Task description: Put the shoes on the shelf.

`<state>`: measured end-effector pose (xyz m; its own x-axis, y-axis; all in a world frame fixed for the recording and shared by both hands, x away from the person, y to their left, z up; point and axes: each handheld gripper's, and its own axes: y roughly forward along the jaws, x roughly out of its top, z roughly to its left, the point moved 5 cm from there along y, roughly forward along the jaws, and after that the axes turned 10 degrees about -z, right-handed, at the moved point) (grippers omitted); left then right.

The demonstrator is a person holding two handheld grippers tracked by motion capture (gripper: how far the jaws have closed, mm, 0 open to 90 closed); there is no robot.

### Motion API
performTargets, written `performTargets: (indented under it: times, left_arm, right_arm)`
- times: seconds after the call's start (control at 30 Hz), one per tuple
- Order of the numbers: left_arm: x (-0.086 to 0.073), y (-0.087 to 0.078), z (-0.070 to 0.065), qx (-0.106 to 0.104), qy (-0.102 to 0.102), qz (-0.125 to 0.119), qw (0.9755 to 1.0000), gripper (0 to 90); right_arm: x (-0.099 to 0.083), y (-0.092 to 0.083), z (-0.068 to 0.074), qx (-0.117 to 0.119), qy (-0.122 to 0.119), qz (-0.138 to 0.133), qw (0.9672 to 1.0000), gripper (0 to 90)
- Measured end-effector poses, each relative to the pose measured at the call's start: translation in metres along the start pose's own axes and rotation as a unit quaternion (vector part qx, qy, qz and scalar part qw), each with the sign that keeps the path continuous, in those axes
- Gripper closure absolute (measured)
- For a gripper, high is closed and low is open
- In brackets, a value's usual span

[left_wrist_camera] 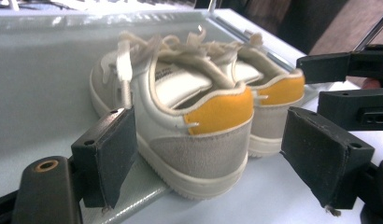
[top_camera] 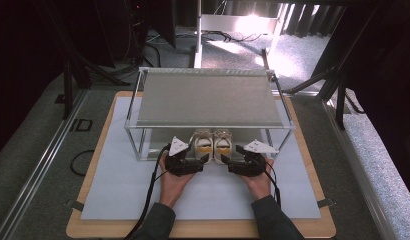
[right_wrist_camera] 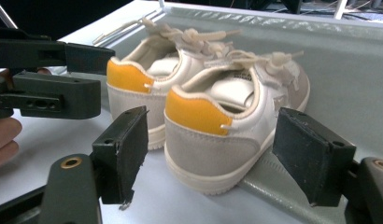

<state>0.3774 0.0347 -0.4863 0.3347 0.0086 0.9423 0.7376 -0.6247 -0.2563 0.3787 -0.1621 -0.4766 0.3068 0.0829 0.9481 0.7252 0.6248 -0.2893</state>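
Now both jaw pairs stand released: left gripper [top_camera: 197, 164], right gripper [top_camera: 232, 165]. Shoes [top_camera: 213, 145] straddle rack's [top_camera: 208, 97] front edge rail; a nudge could tip them.

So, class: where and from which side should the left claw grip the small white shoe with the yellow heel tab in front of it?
Grip the left white shoe across its grey suede heel, coming from behind: the heel faces the open left claw.

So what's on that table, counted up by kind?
Shoes: 2, left shoe, right shoe
Racks: 1, metal rack
Handheld grippers: 2, left gripper, right gripper
Total: 5
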Motion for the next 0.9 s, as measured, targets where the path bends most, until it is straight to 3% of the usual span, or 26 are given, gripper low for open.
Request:
performTargets:
  times: [0.43,0.53,0.73,0.9]
  left_arm:
    - [-0.007,0.007,-0.005,0.011,0.026,0.025,0.9993,18.7]
    - [-0.009,0.011,-0.003,0.014,0.018,0.033,0.9992,18.7]
    - [-0.014,0.018,-0.002,0.023,0.019,0.053,0.9982,18.9]
    - [-0.014,0.02,-0.002,0.027,0.015,0.056,0.998,20.0]
  right_arm:
    - [-0.008,0.005,-0.001,-0.007,-0.008,0.025,0.9996,24.7]
    - [-0.011,0.009,-0.001,-0.01,-0.01,0.031,0.9994,24.8]
    - [-0.015,0.016,-0.002,-0.016,-0.003,0.04,0.9991,25.4]
    - [-0.017,0.019,-0.003,-0.017,0.002,0.042,0.999,26.8]
